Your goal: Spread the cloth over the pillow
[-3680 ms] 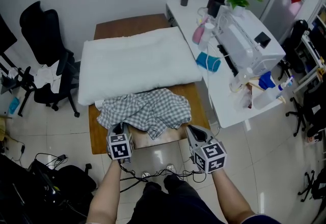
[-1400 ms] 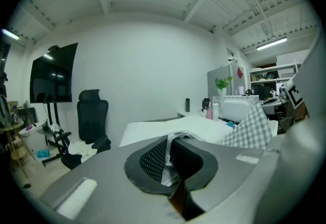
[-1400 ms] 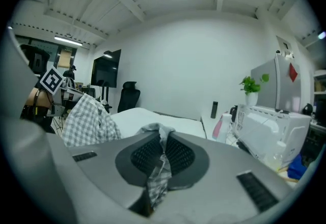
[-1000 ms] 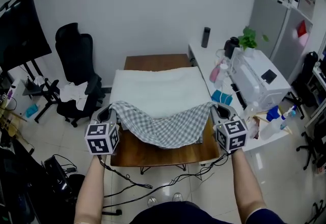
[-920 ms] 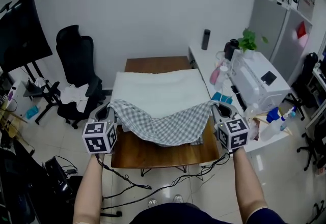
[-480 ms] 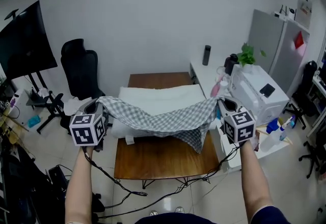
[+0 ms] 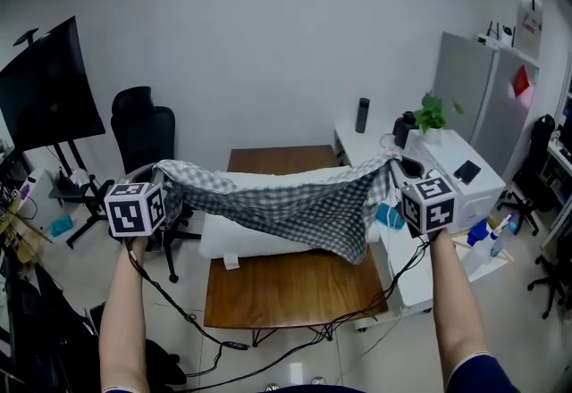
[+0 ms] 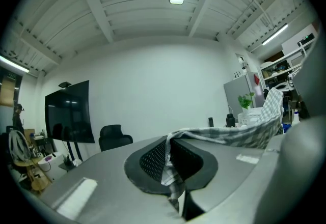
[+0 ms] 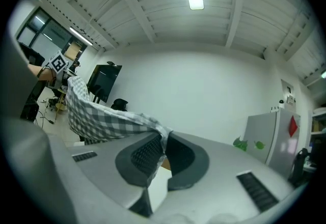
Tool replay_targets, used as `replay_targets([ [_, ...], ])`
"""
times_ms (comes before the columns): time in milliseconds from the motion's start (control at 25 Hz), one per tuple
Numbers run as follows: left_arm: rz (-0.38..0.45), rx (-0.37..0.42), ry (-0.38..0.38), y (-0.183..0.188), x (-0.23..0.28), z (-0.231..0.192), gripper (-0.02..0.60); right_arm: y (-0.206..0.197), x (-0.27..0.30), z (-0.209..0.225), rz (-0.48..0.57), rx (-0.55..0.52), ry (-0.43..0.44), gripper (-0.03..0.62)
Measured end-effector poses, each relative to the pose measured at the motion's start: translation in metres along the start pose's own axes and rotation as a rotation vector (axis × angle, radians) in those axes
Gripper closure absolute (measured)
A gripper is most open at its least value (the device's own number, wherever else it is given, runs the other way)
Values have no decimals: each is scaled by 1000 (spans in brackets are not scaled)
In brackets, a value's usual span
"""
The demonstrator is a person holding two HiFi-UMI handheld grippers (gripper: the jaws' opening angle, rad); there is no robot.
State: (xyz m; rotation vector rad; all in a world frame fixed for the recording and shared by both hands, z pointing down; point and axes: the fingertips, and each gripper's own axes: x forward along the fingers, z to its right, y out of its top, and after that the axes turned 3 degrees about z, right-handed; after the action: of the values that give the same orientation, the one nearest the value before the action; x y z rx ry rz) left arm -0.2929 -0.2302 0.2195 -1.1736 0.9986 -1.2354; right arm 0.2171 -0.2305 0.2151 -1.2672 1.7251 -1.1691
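We see the checked cloth (image 7: 295, 204) held in the air over the pillow (image 7: 246, 235), stretched between two grippers and sagging in the middle. Its lowest fold droops in front of the pillow's right part, and we cannot tell whether it touches there. The left gripper (image 7: 161, 179) is above and to the left of the pillow, jaws pressed together on one corner of the cloth. In the left gripper view we find the fabric pinched between the dark pads (image 8: 153, 159) and trailing off to the right. The right gripper (image 7: 397, 170) is above and to the right of the pillow, likewise clamped on the opposite corner. In the right gripper view the cloth (image 9: 97, 116) leaves the closed jaws and runs away to the left. Under the pillow is a wooden table (image 7: 286, 288), bare in front of it. Left of the pillow we see a black office chair (image 7: 143, 130) and a dark monitor (image 7: 49, 83). Right of the pillow is a white desk (image 7: 356, 146) carrying a green plant (image 7: 430, 112) and a dark bottle (image 7: 362, 114).
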Motion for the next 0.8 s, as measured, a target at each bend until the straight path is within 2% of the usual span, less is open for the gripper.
replay_targets([
  [320, -20, -15, 18, 16, 6, -22, 565, 33, 1, 26, 32, -21, -37, 572],
  [800, -59, -3, 9, 19, 7, -32, 565, 43, 4, 40, 45, -24, -49, 572],
])
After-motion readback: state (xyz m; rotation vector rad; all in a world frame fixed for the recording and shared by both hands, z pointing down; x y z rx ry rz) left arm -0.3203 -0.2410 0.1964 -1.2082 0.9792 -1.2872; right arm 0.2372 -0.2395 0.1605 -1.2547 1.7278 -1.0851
